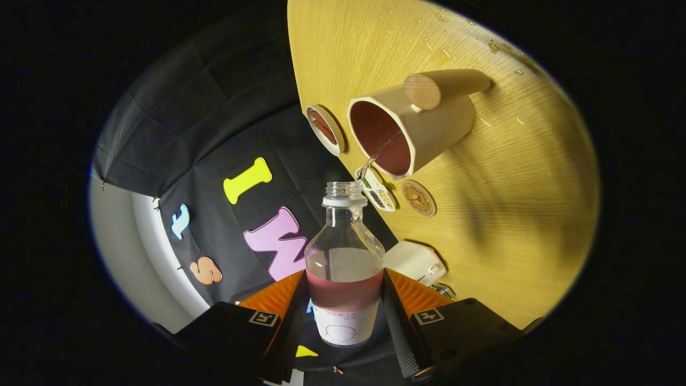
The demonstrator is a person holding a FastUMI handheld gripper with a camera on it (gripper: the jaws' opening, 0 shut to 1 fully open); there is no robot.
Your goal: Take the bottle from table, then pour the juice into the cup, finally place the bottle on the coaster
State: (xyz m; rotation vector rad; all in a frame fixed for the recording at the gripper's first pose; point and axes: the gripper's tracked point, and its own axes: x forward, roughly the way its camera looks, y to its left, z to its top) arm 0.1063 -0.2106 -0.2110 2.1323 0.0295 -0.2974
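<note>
Bottle (344, 252), part full of red juice, sits clamped between both fingers of the gripper (344, 300), tipped toward the cup (410, 126) on the wooden table (509, 203), near a round coaster (418, 198).

the tool (344, 300) clamps the tilted bottle (344, 257), juice streaming into the cup (410, 128) near the coaster (419, 198).

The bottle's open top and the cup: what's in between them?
In the gripper view, a thin stream of juice runs from the bottle, held between the gripper's fingers, into the cup.
</note>
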